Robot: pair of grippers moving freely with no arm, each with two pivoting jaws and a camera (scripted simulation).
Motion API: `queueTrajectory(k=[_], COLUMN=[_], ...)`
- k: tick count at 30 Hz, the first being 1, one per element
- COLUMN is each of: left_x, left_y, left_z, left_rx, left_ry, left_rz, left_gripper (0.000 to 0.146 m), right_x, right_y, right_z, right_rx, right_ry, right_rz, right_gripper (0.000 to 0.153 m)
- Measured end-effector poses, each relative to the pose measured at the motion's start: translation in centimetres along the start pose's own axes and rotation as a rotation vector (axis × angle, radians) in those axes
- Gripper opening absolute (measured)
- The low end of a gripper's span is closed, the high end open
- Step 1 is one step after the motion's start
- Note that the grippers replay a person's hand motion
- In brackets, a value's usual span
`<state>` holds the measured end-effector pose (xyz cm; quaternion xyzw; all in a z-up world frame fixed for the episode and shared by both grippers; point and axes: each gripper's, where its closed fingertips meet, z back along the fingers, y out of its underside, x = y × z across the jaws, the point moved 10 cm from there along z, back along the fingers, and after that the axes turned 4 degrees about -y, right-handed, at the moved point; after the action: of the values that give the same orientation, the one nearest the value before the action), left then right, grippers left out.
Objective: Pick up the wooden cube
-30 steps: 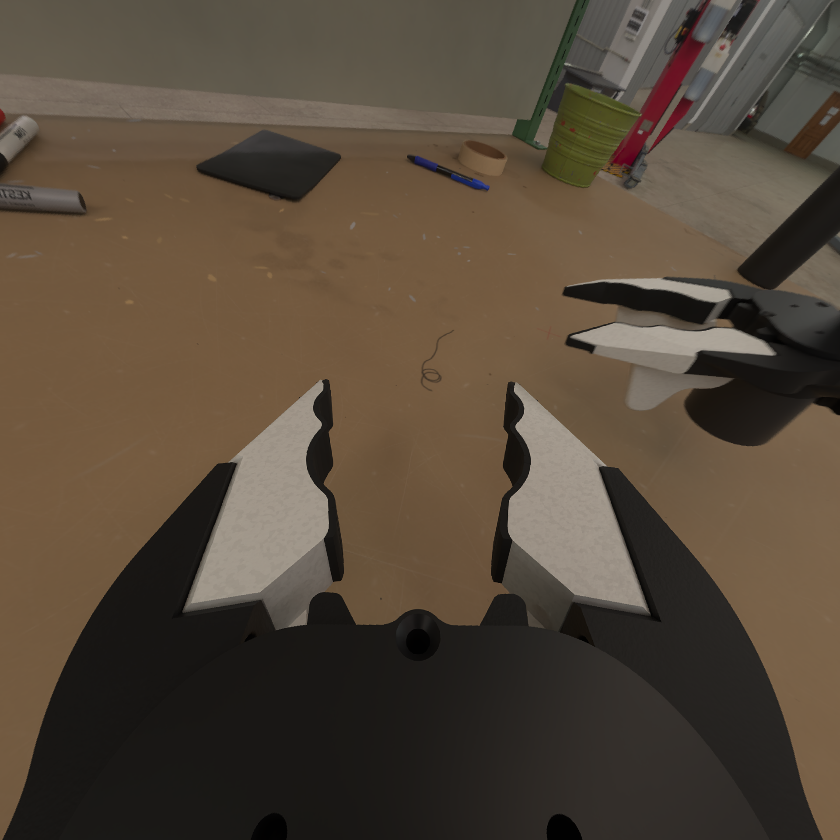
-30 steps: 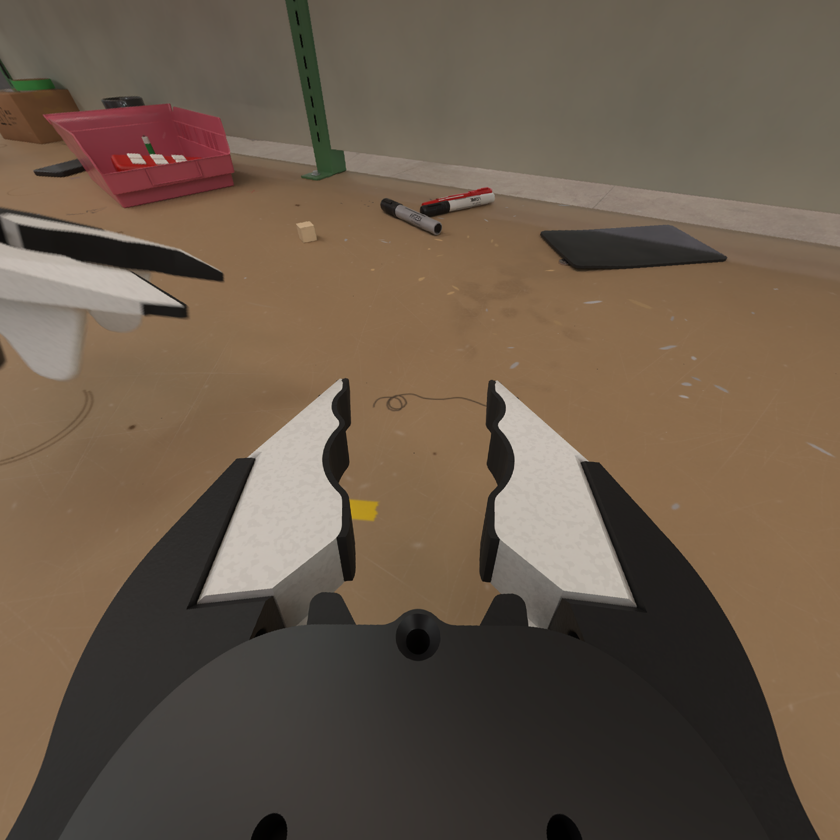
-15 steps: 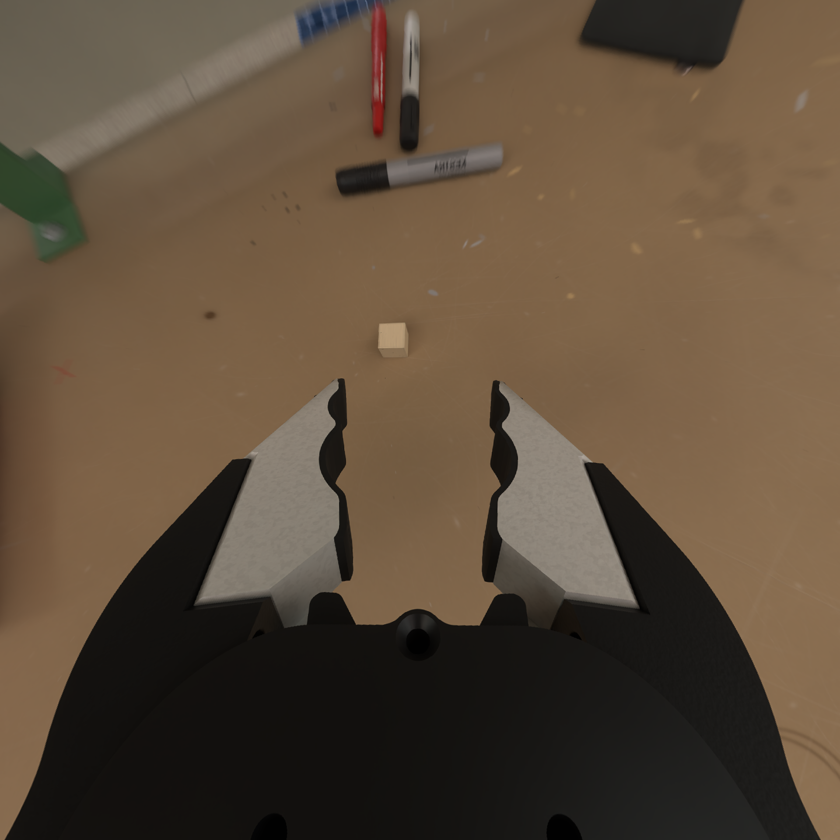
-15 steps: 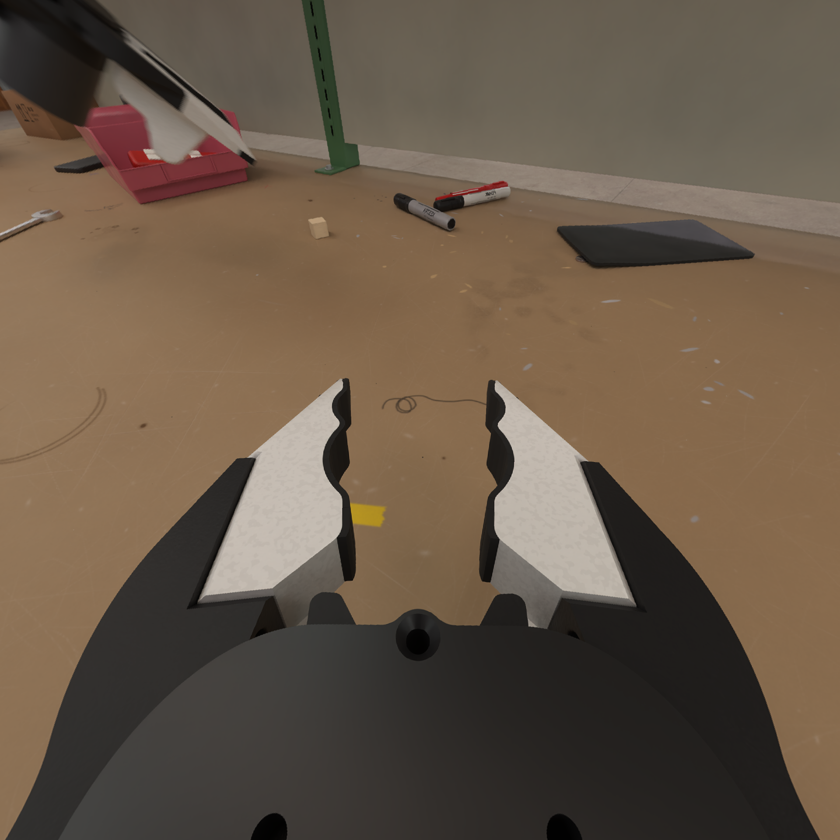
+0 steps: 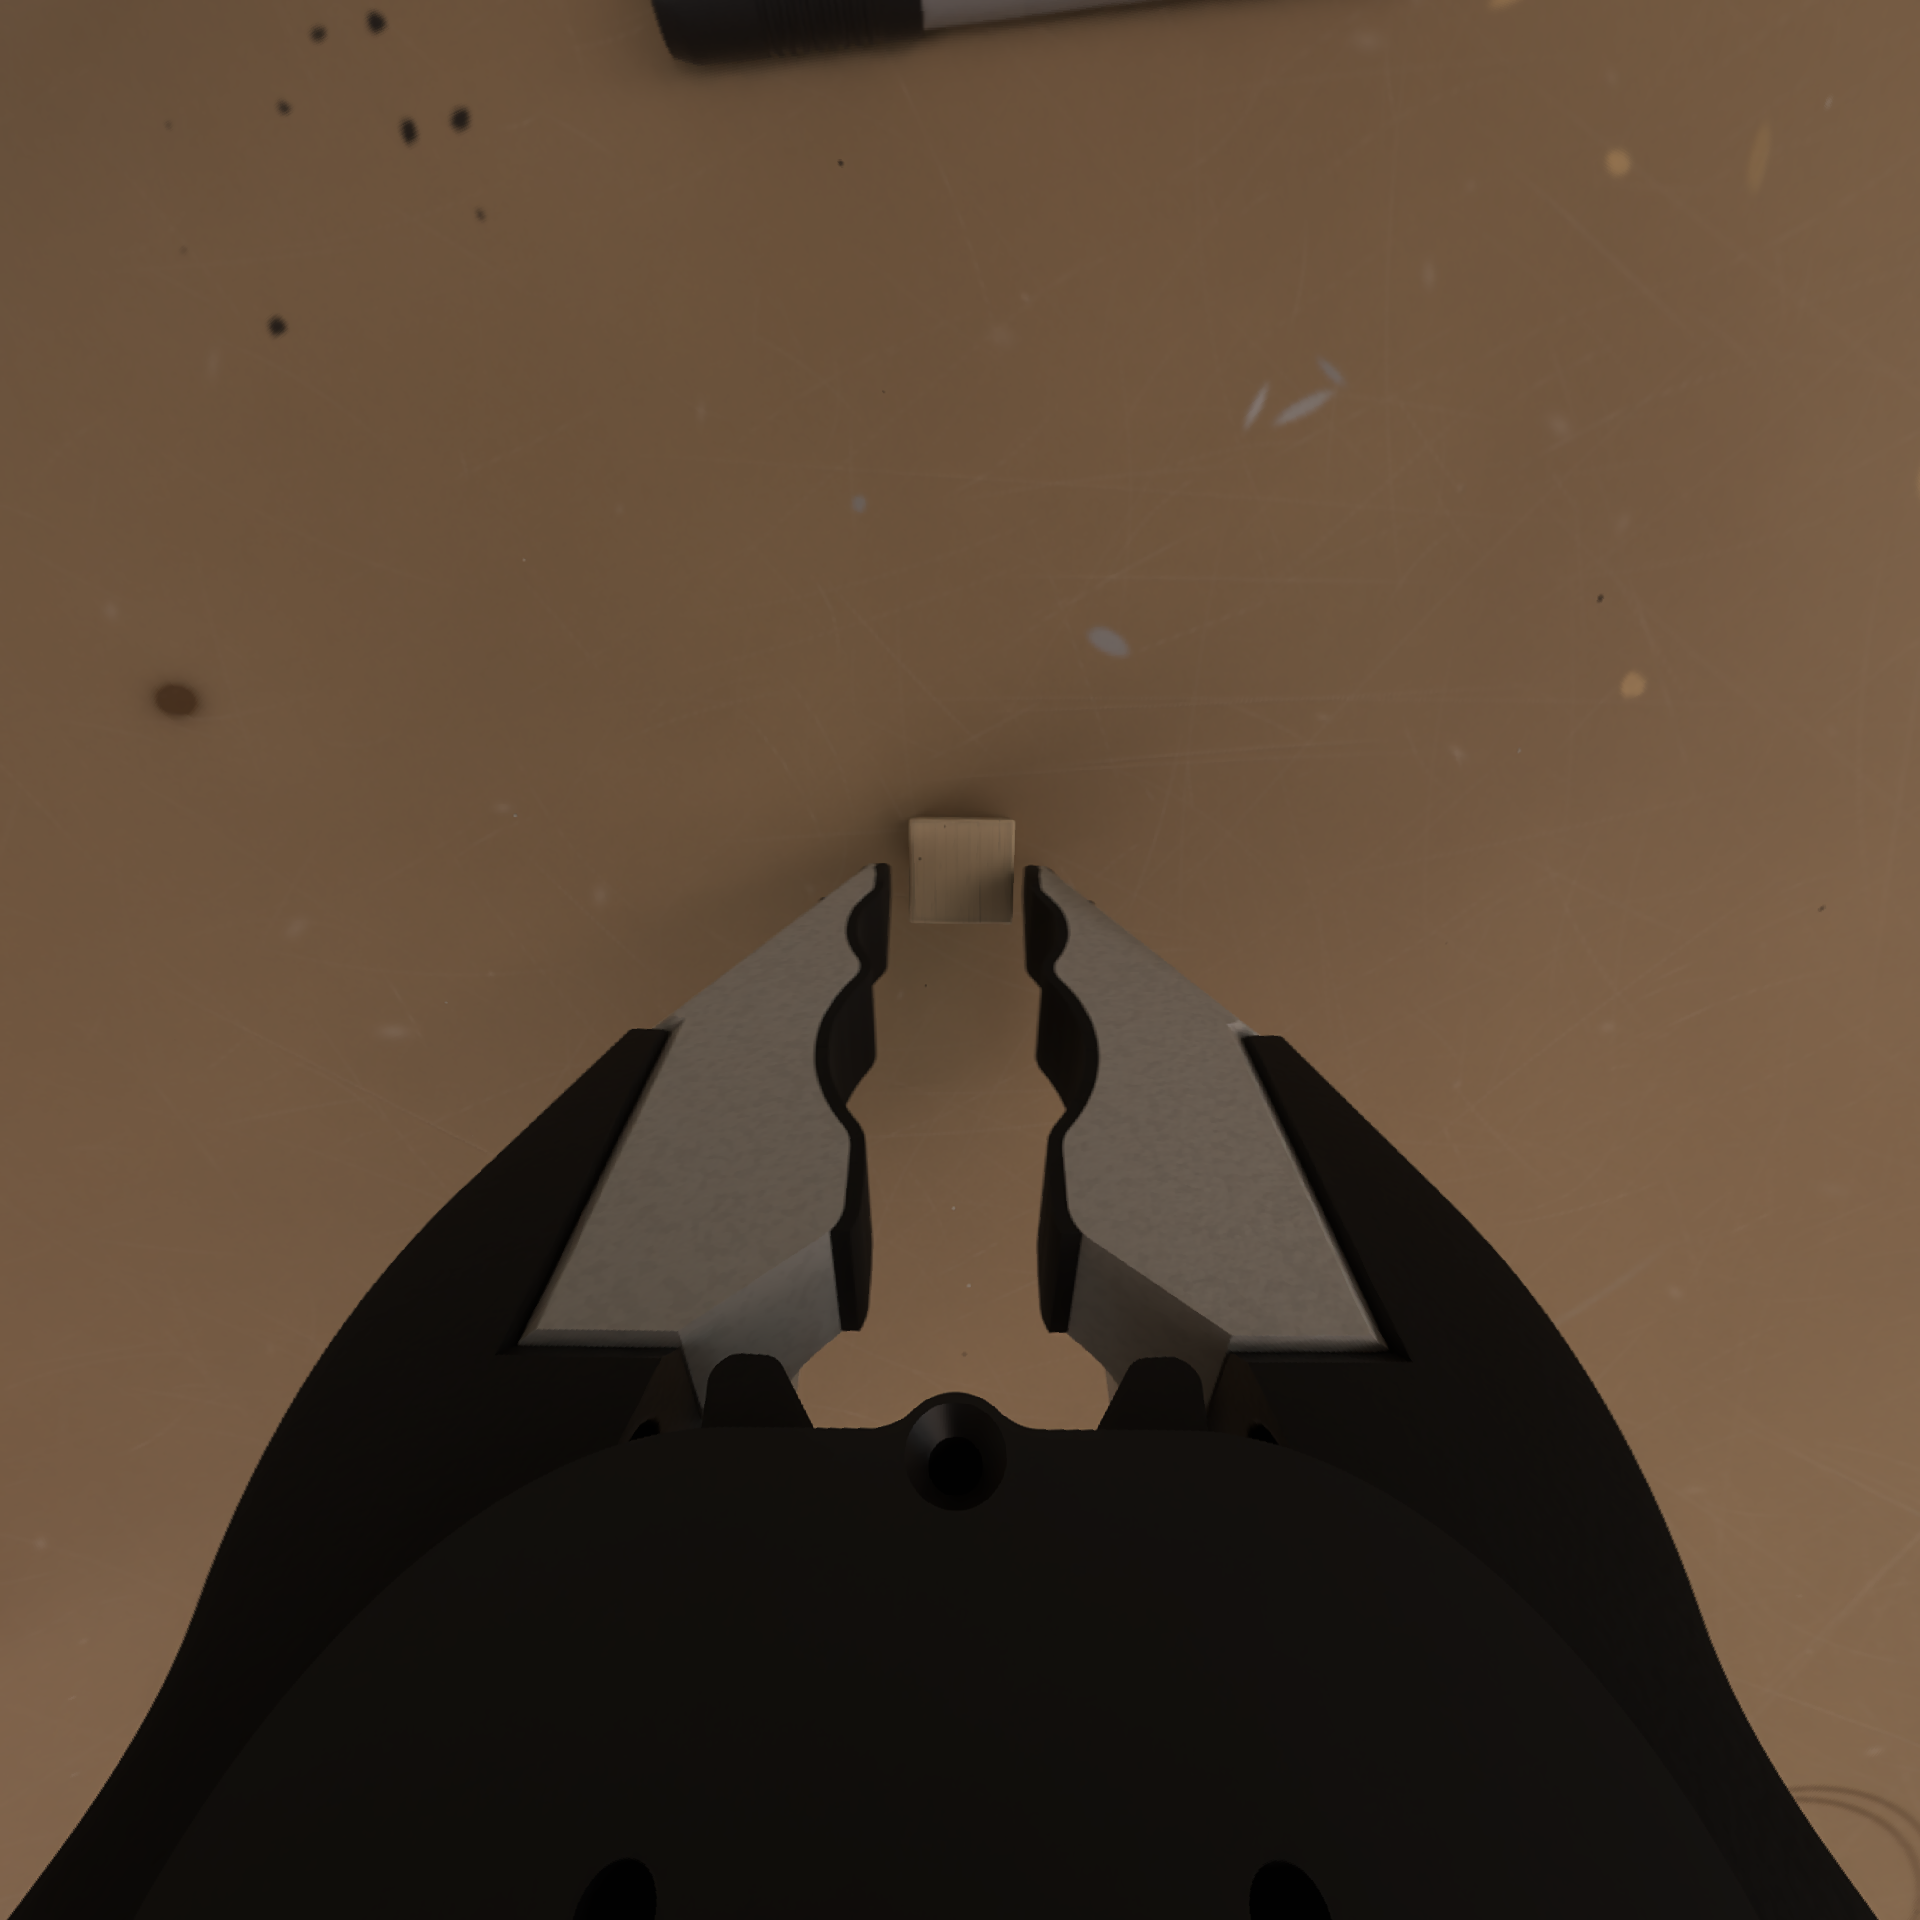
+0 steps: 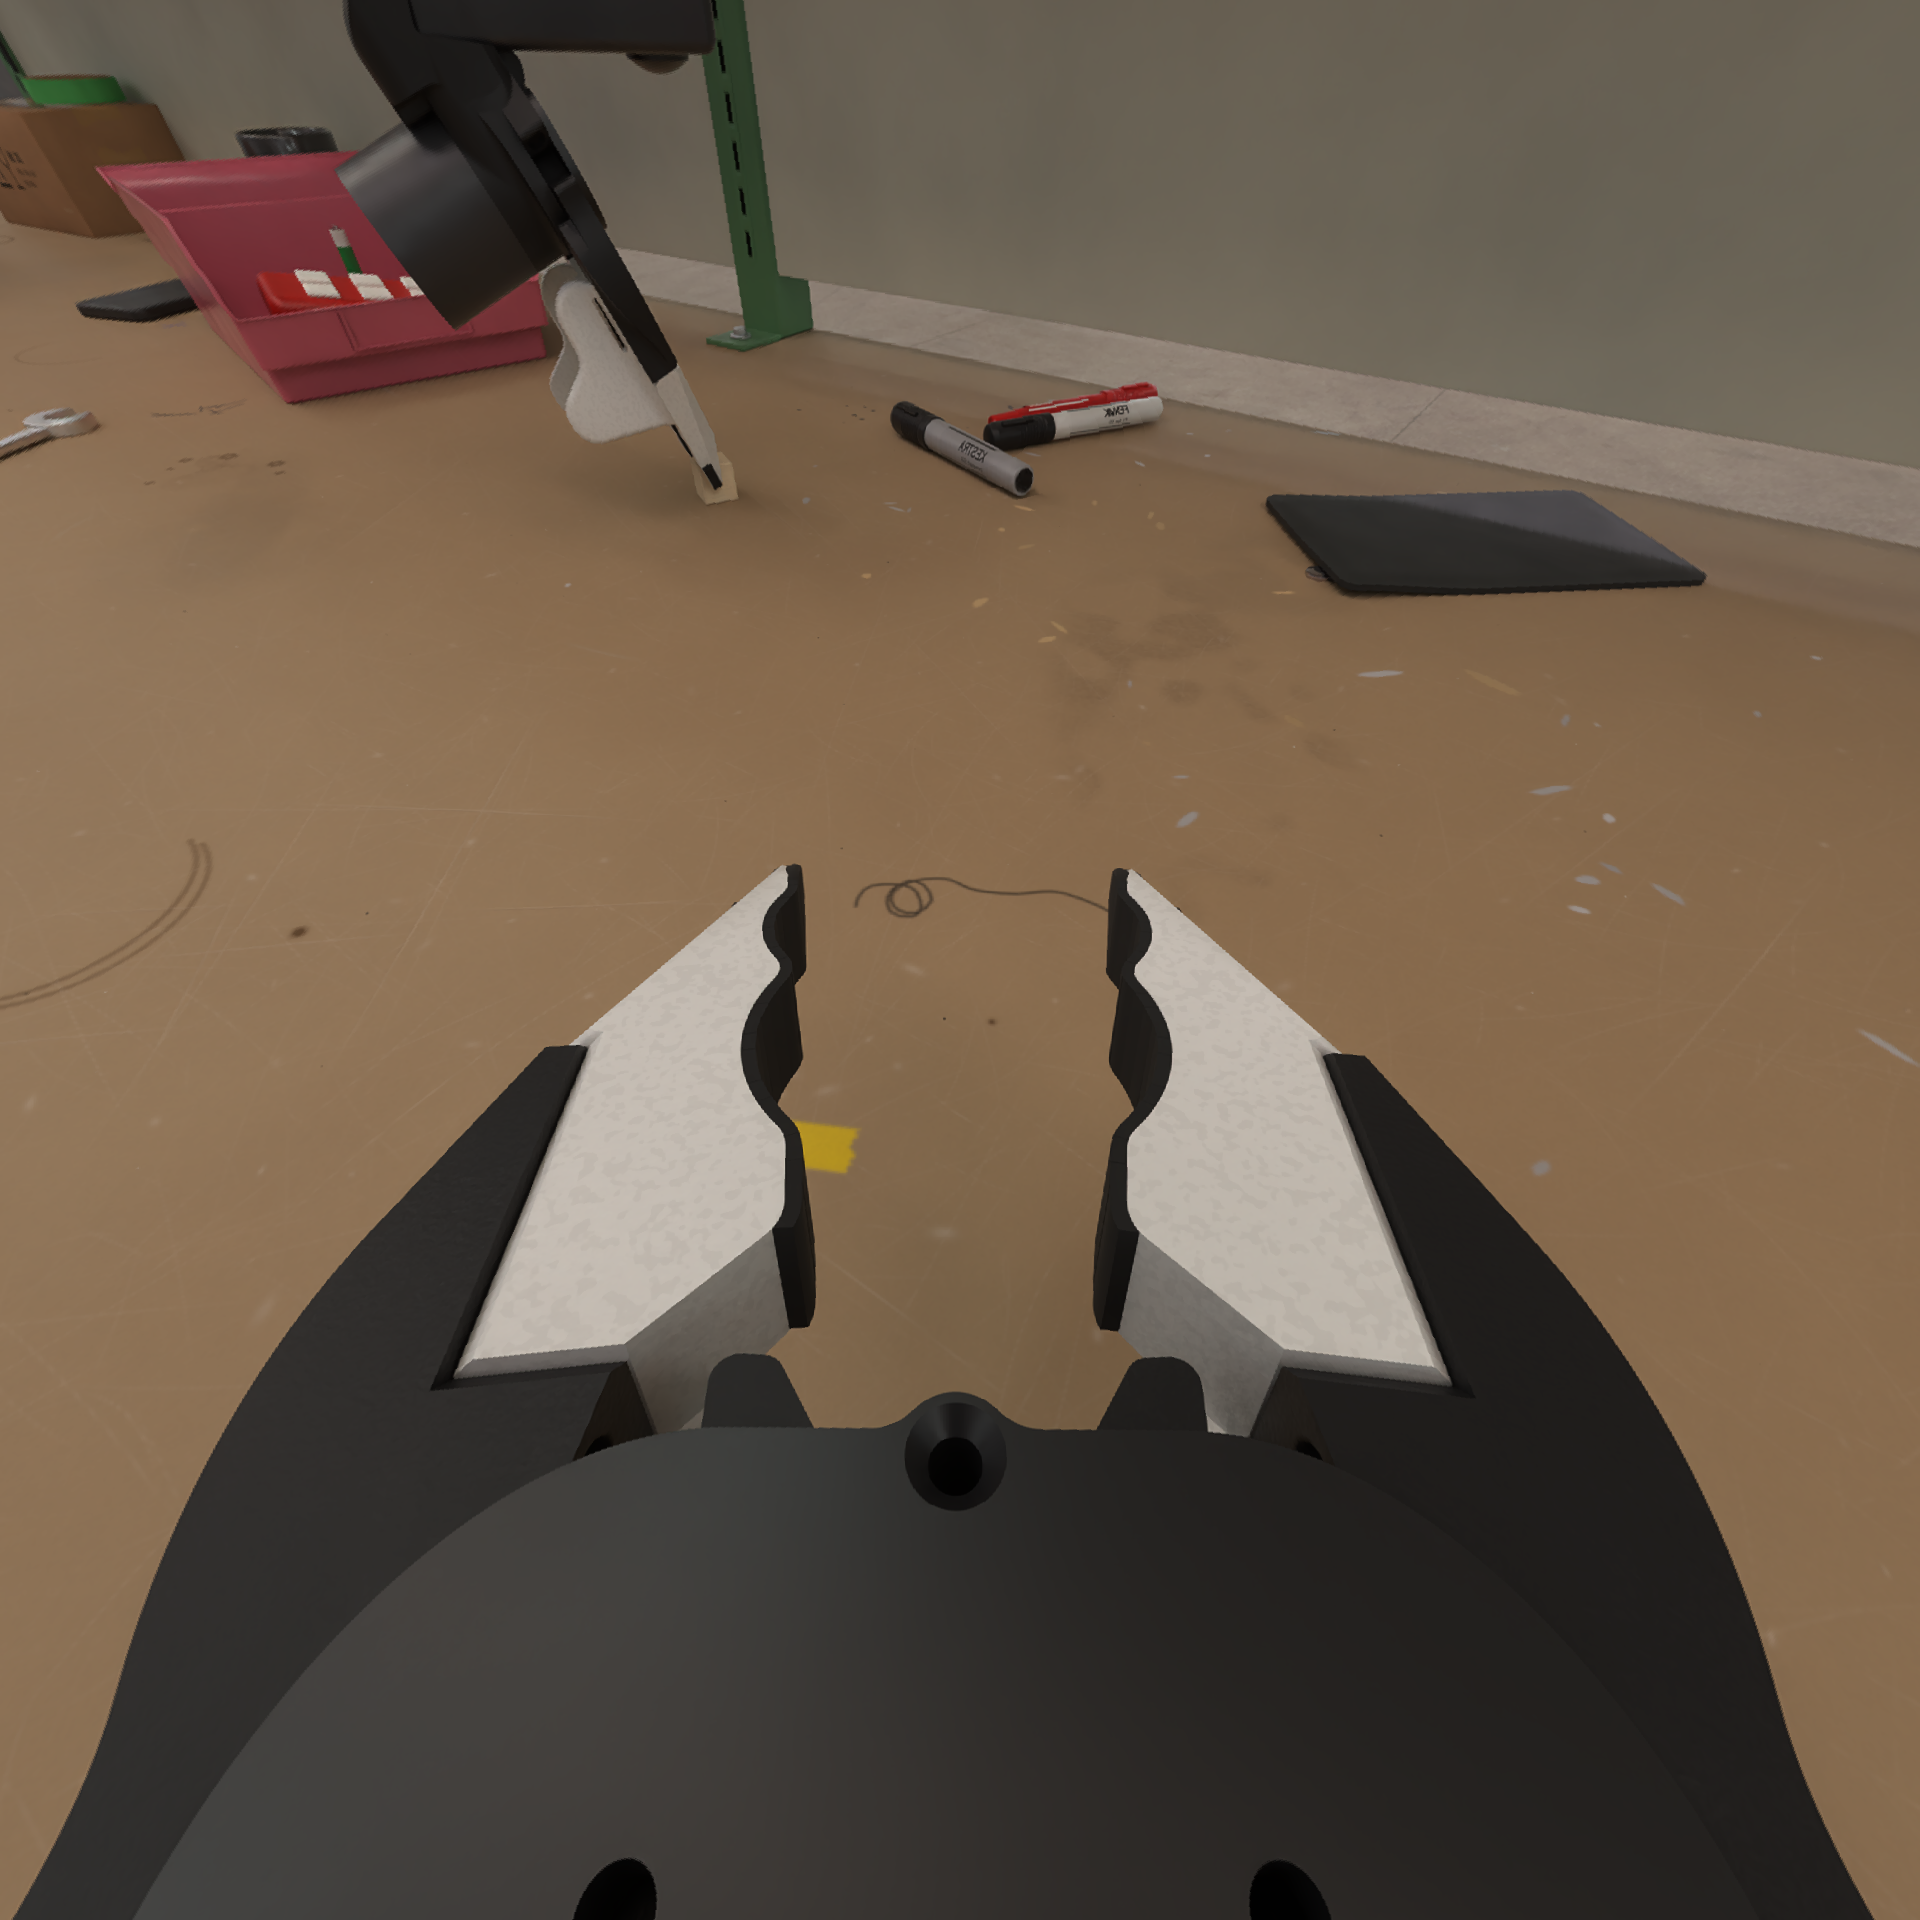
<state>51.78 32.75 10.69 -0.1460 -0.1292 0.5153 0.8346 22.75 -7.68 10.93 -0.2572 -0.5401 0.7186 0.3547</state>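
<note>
The small pale wooden cube [image 5: 961, 871] sits on the brown table, right between the tips of my left gripper [image 5: 957, 878]. The jaws are narrowed around it, with a thin gap showing on each side, and the tips are down at the table. In the right wrist view the left gripper [image 6: 710, 470] tilts steeply down over the cube [image 6: 722, 488] far ahead to the left. My right gripper [image 6: 956, 883] is open and empty, low over the table, far from the cube.
A grey marker with a black cap [image 6: 961, 449] and a red marker [image 6: 1075, 414] lie just right of the cube. A black pad [image 6: 1475, 540], a pink bin [image 6: 312, 332], a green post [image 6: 753, 208] and a wrench [image 6: 47, 426] lie beyond.
My left gripper has swung left, dropped onto the cube and narrowed its jaws around it. The right gripper has barely moved.
</note>
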Motion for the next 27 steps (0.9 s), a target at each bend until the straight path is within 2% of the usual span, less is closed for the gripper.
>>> queueTrajectory(k=[1, 5, 8, 11, 14, 17, 20, 24, 27], left_x=[-0.1, -0.1, 0.2, -0.5, -2.3, -5.0, -8.9, -14.8, -18.6], left_y=[0.1, 0.6, 1.3, 2.2, 3.2, 3.9, 4.2, 4.2, 4.2], left_z=[0.0, 0.6, 3.2, 8.1, 11.7, 13.9, 15.4, 15.3, 14.5], left_rx=[0.003, -0.012, -0.179, -0.429, -0.555, -0.663, -0.740, -0.762, -0.748], left_ry=[-0.011, -0.011, 0.025, 0.146, 0.199, 0.349, 0.504, 0.745, 0.879], left_rz=[-0.021, -0.057, -0.004, 0.053, 0.046, 0.045, 0.009, -0.069, -0.098], left_gripper=[0.019, 0.019, 0.019, 0.019, 0.019, 0.019, 0.019, 0.019, 0.019], right_x=[0.0, 0.1, 0.2, 0.3, 0.6, 1.4, 2.2, 2.0, 1.4], right_y=[0.0, -0.2, -0.7, -1.7, -2.8, -4.0, -5.6, -7.0, -7.0], right_z=[0.0, -0.1, -0.3, -1.1, -2.5, -4.7, -7.0, -9.5, -9.7], right_rx=[0.000, 0.003, 0.008, 0.006, 0.003, 0.005, -0.048, -0.119, -0.173], right_ry=[-0.001, -0.021, -0.041, -0.095, -0.157, -0.265, -0.414, -0.587, -0.649], right_rz=[0.001, 0.003, 0.019, 0.005, -0.011, -0.050, -0.157, -0.371, -0.486], right_gripper=[0.058, 0.056, 0.054, 0.053, 0.051, 0.050, 0.048, 0.042, 0.041])
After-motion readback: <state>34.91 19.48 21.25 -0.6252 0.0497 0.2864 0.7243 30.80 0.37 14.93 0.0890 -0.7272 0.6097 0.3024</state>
